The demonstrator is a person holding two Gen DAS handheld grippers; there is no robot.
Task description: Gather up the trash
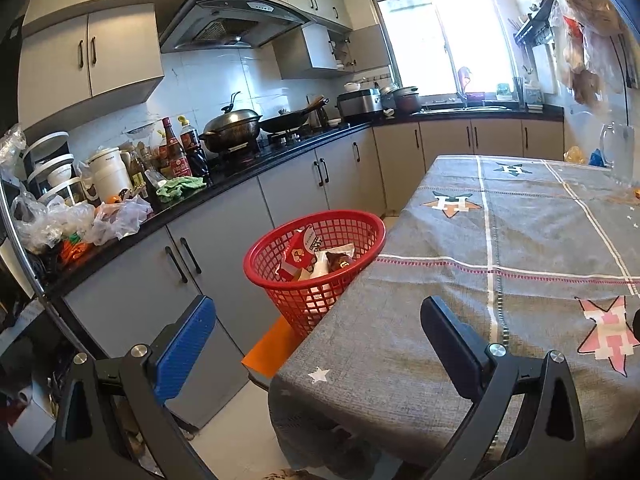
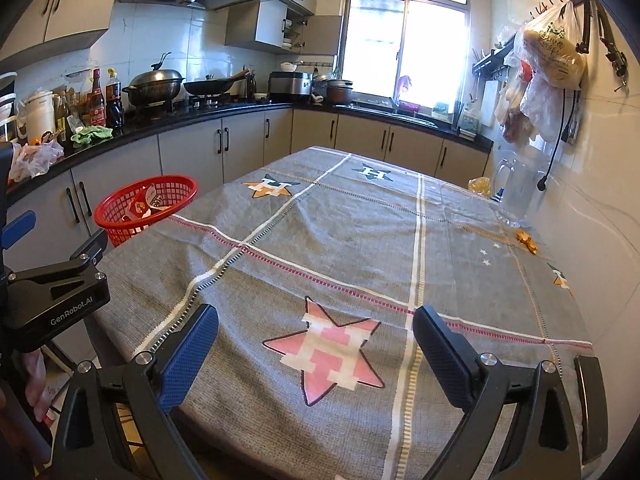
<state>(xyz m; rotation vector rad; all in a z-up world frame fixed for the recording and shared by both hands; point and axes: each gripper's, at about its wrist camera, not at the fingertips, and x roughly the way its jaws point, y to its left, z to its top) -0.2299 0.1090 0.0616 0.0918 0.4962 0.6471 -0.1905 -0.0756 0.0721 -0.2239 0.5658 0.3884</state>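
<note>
Red plastic mesh basket (image 1: 316,264) stands on an orange stool (image 1: 268,346) against the table's (image 1: 500,280) left edge. We note inside it a red-and-white wrapper (image 1: 298,258), a brown packet (image 1: 340,261) and what may be white paper. Left gripper (image 1: 316,344) and right gripper (image 2: 316,356) both gape wide, holding nothing. Orange scraps (image 2: 527,241) lie beside a clear pitcher (image 2: 518,192).

The near and middle tablecloth (image 2: 320,240) is left bare, so passage is unhindered there. At the far right, a clear jug (image 2: 518,192) and orange scraps (image 2: 527,240) are found. The left edge is flanked by a red basket (image 1: 316,256), its open top unobstructed.
</note>
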